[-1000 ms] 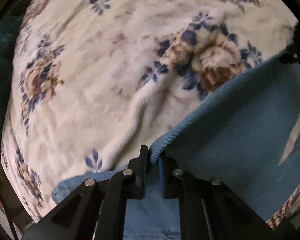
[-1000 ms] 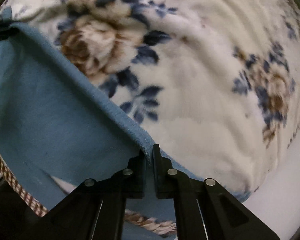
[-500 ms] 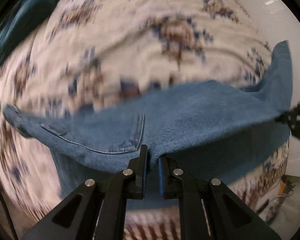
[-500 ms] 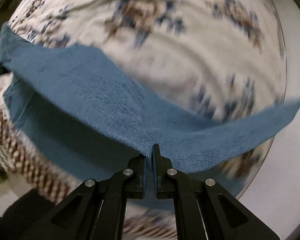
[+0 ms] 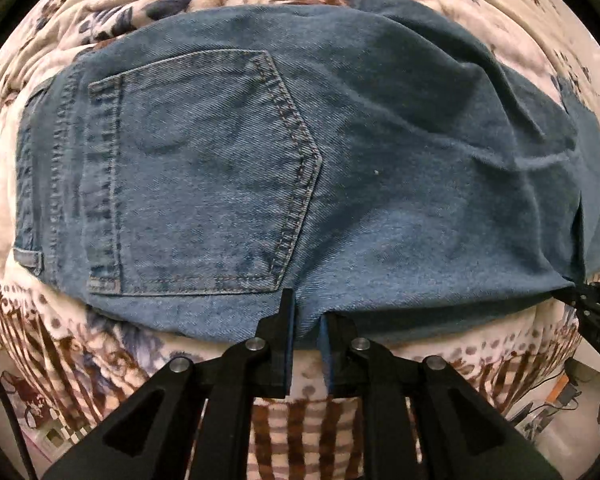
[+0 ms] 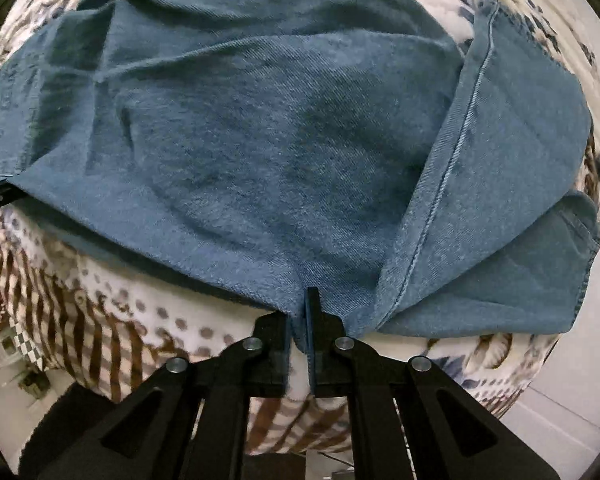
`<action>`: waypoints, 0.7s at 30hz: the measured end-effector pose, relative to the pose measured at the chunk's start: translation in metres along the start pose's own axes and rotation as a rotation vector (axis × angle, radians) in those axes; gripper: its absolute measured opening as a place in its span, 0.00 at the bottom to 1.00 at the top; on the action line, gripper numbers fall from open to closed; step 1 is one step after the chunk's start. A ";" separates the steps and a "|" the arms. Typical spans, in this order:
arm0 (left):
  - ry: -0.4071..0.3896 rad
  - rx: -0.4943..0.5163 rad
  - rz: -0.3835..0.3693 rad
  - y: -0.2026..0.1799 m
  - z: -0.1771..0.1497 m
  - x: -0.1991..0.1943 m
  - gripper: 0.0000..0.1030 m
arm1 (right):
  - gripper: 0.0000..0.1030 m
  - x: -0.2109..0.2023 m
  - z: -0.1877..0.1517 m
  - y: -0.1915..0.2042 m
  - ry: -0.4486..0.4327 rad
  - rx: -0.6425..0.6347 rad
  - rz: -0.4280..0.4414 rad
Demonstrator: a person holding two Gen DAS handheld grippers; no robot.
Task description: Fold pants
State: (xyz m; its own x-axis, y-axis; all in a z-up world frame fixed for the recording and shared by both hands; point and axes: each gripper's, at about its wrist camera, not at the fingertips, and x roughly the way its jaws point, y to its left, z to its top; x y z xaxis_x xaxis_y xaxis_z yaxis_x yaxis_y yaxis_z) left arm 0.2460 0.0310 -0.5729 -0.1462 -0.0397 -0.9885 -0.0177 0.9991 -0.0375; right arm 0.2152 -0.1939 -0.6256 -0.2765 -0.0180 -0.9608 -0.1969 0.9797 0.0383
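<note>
I have the left gripper (image 5: pixel 303 316) and the right gripper (image 6: pixel 299 312) each nipped on the near edge of the jeans (image 5: pixel 340 168); their jaws have just eased apart a little. The denim lies doubled over on the floral blanket (image 5: pixel 112 352), back pocket (image 5: pixel 196 176) up. I'd let go only once the edges line up; under-layers are hidden

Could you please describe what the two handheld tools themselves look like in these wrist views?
Both look alike. The left tool and the right tool are matte black, each with two flat, narrow fingers lined inside with blue pads. Angular black linkage bars with cut-out slots lead back from the fingers, joined by round silver pins. No hands, sleeves or markings show; a thin dark cable runs along the left view's edge.
</note>
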 end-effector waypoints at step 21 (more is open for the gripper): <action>-0.253 -0.131 0.183 -0.027 0.077 -0.035 0.88 | 0.80 -0.067 0.125 -0.155 -0.254 0.567 0.075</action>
State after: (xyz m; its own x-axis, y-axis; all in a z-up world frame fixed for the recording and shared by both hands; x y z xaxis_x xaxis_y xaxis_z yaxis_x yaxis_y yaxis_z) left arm 0.3280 0.0061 -0.5487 0.0914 0.1611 -0.9827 -0.1433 0.9787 0.1472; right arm 0.3814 -0.3200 -0.6014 -0.0238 0.0344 -0.9991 0.3634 0.9313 0.0234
